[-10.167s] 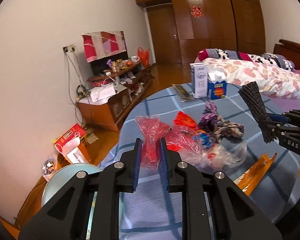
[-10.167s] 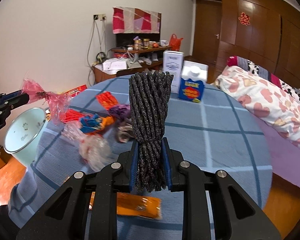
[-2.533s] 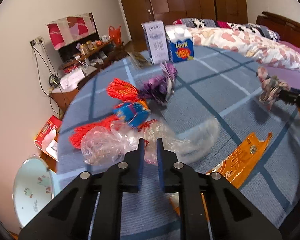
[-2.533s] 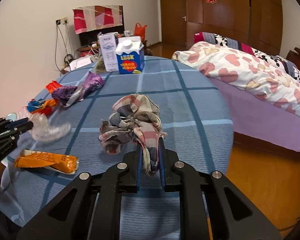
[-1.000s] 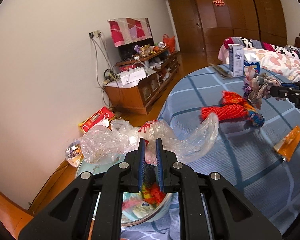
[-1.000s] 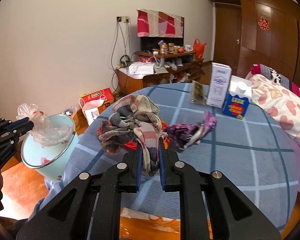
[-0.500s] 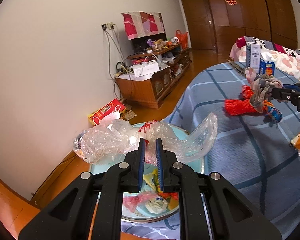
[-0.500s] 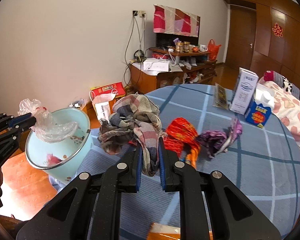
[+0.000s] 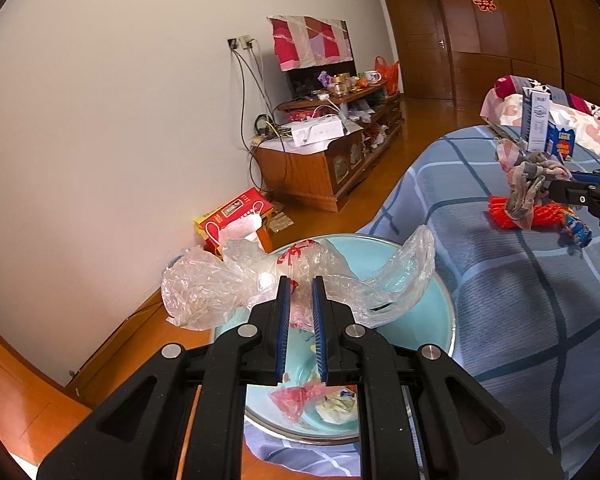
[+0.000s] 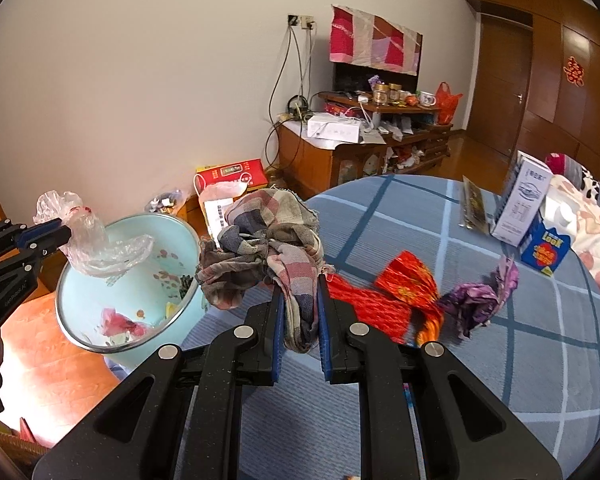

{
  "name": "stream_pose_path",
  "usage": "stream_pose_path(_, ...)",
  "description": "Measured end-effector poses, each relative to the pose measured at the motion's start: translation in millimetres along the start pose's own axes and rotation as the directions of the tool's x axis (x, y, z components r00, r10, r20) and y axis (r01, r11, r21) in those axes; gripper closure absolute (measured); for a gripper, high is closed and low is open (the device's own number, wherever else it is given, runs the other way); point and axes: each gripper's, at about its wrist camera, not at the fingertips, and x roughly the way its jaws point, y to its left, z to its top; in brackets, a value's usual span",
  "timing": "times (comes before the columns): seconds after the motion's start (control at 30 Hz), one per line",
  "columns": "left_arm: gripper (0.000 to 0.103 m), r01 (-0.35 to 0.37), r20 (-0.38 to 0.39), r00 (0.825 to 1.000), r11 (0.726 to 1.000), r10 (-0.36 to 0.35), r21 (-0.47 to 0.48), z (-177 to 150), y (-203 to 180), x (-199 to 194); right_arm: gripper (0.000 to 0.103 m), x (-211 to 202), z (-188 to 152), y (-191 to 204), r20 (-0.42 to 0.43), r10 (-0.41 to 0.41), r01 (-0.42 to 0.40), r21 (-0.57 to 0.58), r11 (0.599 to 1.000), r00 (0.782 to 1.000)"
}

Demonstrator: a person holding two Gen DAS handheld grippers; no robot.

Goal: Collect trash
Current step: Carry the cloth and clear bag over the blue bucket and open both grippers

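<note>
A pale blue bin (image 10: pixel 80 280) stands on the floor beside the checked table (image 10: pixel 460 380), scraps already inside; red netting (image 10: pixel 380 304) and a purple wrapper (image 10: pixel 480 300) lie on the cloth; the left gripper (image 9: pixel 299 300) pinches a clear plastic bag (image 9: pixel 220 284) over the bin's mouth; the right gripper (image 10: pixel 298 312), tilted downward, clamps a plaid rag (image 10: pixel 268 240) above the table's edge.
</note>
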Motion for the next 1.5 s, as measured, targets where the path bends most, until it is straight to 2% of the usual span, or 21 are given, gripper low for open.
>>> stream_pose_path(1.03, 0.092, -0.081, -0.022, 0.997, 0.996, 0.08, -0.043, -4, 32, 10, 0.088, 29, 21, 57, -0.025, 0.068, -0.07, -0.102, 0.992, 0.997)
stream_pose_path(1.5, 0.092, -0.096, -0.043, 0.995, 0.994, 0.093, -0.056, -2, 37, 15, 0.088, 37, 26, 76, -0.037, 0.093, -0.097, -0.139, 0.985, 0.995)
